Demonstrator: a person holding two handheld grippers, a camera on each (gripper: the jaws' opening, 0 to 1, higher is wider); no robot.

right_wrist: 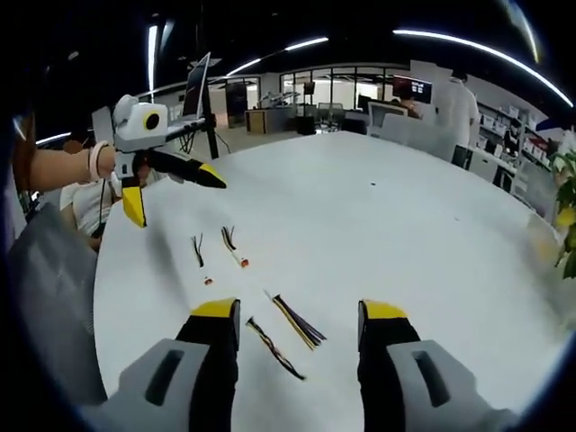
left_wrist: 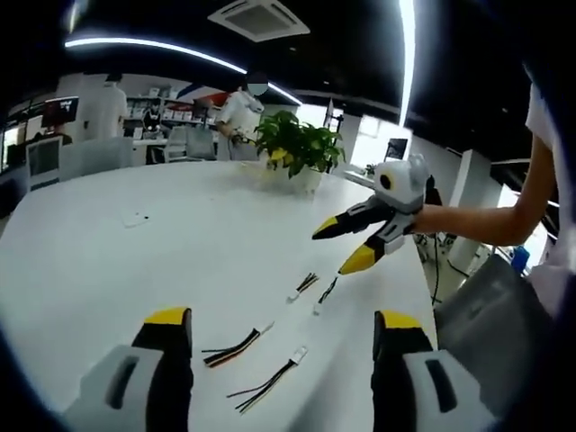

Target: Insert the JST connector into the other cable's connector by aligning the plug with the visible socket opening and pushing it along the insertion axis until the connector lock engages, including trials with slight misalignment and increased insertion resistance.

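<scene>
Left gripper [left_wrist: 281, 326] wide open, empty — two cables [left_wrist: 256, 360] lie on the white table [left_wrist: 108, 261] between its jaws, low centre. Right gripper [right_wrist: 299, 311] likewise spread, empty — striped cable [right_wrist: 295, 322] between jaws; two more cables [right_wrist: 216, 250] upper left.

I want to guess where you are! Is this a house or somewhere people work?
Probably an open office. A big white table holds short cables, a potted plant stands at its far edge, and desks with monitors line the background.
</scene>
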